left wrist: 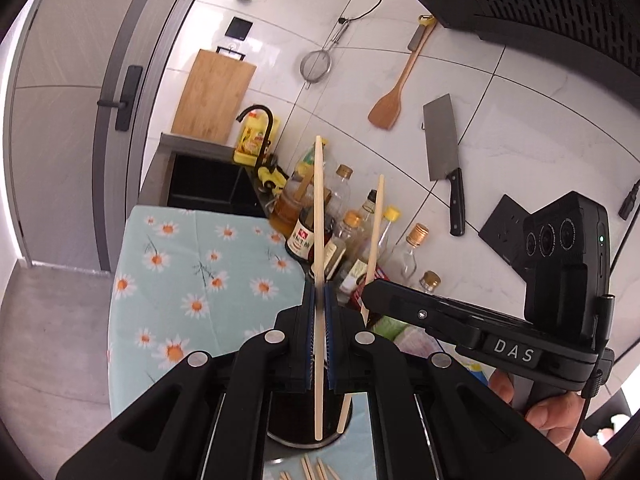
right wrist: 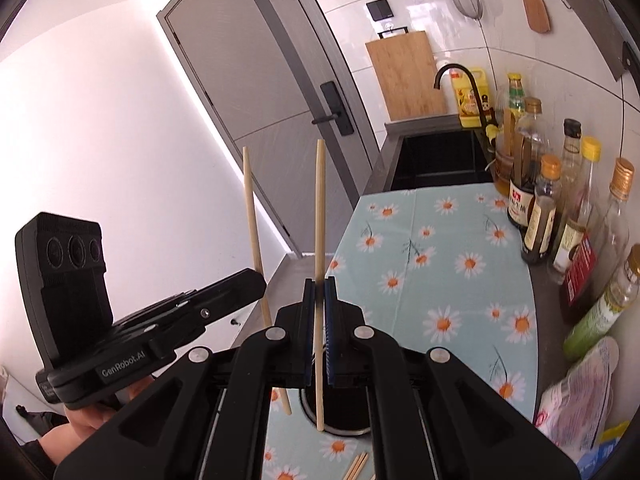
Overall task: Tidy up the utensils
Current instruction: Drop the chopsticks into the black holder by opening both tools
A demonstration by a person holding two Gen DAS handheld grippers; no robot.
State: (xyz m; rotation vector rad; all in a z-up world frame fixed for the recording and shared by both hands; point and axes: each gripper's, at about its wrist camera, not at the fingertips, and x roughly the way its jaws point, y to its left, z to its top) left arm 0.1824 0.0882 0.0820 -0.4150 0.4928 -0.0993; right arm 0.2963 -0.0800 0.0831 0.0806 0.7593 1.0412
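- So each hand-held gripper has one chopstick pinched between its blue pads, jaws basically closed down on it. Left hand-held gripper [left wrist: 320, 300] holds the left chopstick [left wrist: 319, 216]; right hand-held gripper [right wrist: 320, 300] holds the right chopstick [right wrist: 319, 216].
- Both sticks stand near upright, clamped somewhere around mid-length, so a good stretch pokes up above the pads and the rest hangs below. My guess is that's on purpose: held vertical, the low end can drop straight into the holder.
- The holder [left wrist: 308, 438] is a dark round cup with a metal rim, sitting on the daisy cloth [left wrist: 188, 264] that covers the desk. In the left view it's right under the jaws, and the lower tips of both sticks line up over its opening. From the right view the right stick's tip sits at the holder [right wrist: 344, 428] rim; the other stick's tip looks just left of it. Can't tell if either tip is actually inside or only above it.
- The two hand-held grippers are close side by side, sticks near parallel and not touching. Each camera sees the other one's body plus a bit of the person's hand underneath.
- More loose chopsticks [left wrist: 316, 470] lie flat on the cloth just in front of the holder, so I'd say the job is only partway done.
- Bottles [right wrist: 540, 216] are crowded along the wall side, well clear of the holder. Sink [right wrist: 436, 160] is further back.
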